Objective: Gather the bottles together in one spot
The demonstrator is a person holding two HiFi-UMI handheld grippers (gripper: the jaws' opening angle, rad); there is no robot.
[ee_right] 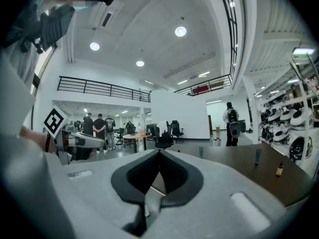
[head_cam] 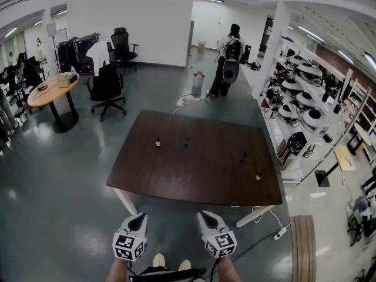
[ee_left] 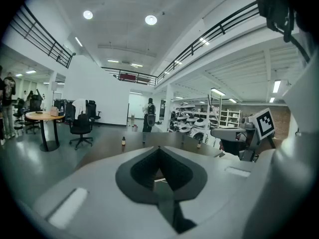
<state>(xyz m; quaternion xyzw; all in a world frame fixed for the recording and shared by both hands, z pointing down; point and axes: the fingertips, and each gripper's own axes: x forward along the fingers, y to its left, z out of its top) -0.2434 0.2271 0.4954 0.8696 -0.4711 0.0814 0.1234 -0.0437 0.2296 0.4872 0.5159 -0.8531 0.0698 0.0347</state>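
four bottles [head_cam: 158, 142] sit scattered over the table [head_cam: 176, 181], none gathered yet, while the left gripper [head_cam: 138, 217] and right gripper [head_cam: 205, 216], both pinched together and empty, hover just short of its near edge.

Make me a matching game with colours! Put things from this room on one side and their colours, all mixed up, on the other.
Things:
1. big table
2. round table
3. office chair
4. power strip on the floor

Colours:
a. white
b. black
c. dark brown
d. light wood

Pairs: 1-c, 2-d, 3-b, 4-a
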